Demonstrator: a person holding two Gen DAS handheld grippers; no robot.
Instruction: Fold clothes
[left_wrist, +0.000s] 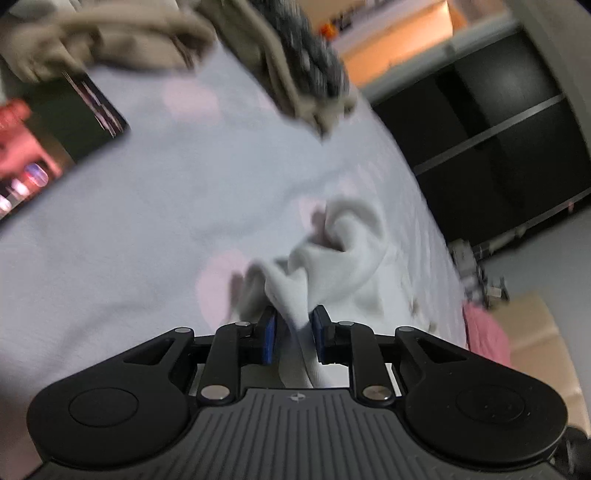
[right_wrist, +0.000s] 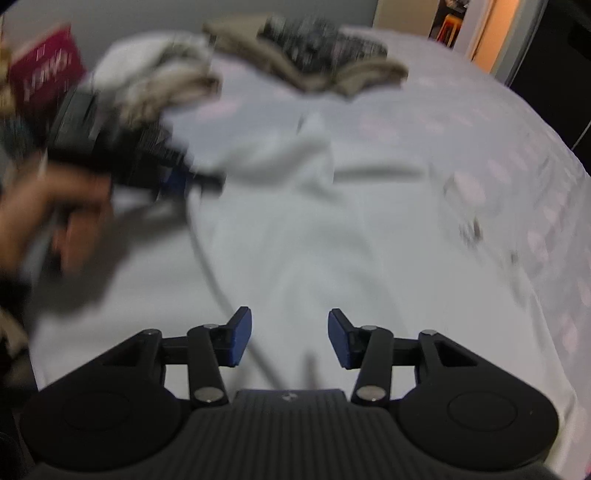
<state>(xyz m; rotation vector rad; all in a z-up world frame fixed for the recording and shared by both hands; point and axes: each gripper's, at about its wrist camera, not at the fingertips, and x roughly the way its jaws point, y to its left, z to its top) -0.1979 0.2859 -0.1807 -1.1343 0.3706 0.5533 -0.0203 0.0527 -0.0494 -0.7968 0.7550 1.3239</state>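
A white garment was spread on the bed; one bunched edge was clenched in the left hand-held gripper. The right hand-held gripper was held released above it. Open bedding was seen rightward; other clothes were piled beyond.

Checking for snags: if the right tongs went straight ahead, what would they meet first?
Probably the white garment spread on the bed; the open right tongs point along it. Depth is unclear.
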